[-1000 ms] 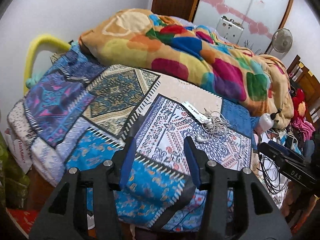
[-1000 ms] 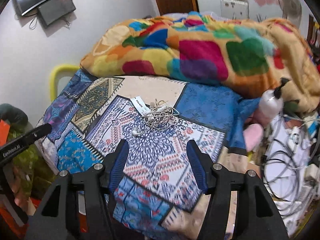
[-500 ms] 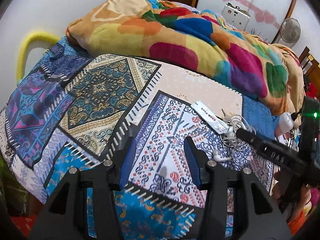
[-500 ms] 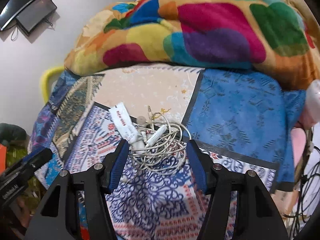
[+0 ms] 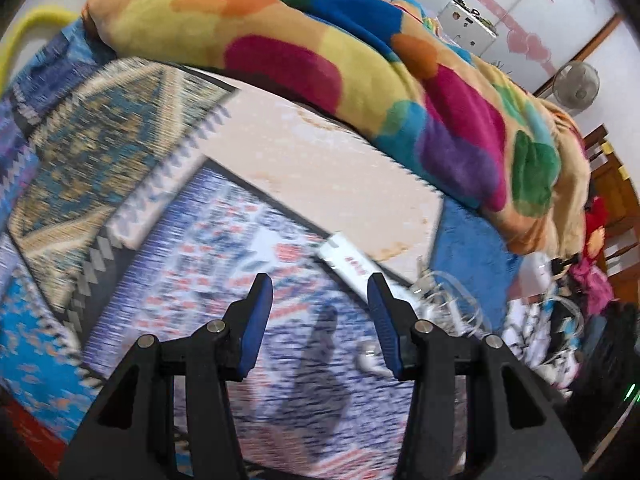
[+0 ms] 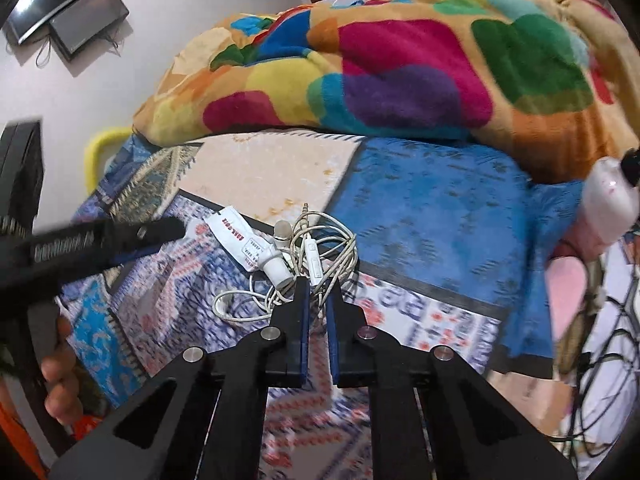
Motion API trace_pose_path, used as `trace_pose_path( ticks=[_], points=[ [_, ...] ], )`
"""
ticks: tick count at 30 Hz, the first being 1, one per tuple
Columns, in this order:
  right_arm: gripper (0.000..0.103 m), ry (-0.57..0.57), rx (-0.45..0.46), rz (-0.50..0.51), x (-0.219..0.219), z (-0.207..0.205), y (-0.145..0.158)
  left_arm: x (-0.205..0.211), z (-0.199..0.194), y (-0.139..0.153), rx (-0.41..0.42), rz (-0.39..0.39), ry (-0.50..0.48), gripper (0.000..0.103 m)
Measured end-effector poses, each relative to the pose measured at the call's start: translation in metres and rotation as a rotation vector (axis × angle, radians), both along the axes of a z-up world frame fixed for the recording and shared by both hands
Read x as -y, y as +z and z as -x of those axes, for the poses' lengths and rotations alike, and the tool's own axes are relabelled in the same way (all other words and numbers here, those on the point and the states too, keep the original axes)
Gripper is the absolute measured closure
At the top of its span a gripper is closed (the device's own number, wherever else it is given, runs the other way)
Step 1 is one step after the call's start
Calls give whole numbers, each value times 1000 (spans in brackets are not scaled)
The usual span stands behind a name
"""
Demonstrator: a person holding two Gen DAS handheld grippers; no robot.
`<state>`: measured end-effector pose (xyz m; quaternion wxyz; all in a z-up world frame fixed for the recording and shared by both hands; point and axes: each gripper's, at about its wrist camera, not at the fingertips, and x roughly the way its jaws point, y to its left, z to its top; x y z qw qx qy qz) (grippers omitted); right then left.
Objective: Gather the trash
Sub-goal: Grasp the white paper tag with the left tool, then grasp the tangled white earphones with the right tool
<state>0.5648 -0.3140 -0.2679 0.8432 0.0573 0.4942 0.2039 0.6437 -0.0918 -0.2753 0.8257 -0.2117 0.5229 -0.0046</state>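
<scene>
Two tongs over a patchwork bedspread (image 6: 432,208). Right tongs (image 6: 318,286) nearly together, clamped on the tangled white earphone cable (image 6: 320,252). Left tongs (image 5: 320,292) apart, gripping nothing; a white sachet (image 5: 352,266) lies just beyond their right tip, touching the cable pile.

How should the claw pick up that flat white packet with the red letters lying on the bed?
Grab the white packet at its free upper-left end, pinching across its narrow width. It lies flat on the bedspread, and its other end is by the tangled earphone cable. The open left gripper probably fits best, coming from the left. The right gripper is shut on that cable.
</scene>
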Motion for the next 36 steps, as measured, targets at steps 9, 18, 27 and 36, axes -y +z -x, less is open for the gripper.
trace_pose_path(
  ticks=[9,18,27,36],
  points=[
    [96,13,-8,15,4,11,-6,44,-16,-16,-19,-59,12,54],
    [96,4,3,37,3,13,-5,75,-15,-5,63,-29,-133,101],
    [73,31,67,50,1,11,14,28,17,40,159,-116,-120,101],
    [42,97,21,-13,-21,-3,10,-40,41,39,165,-180,16,101]
  ],
)
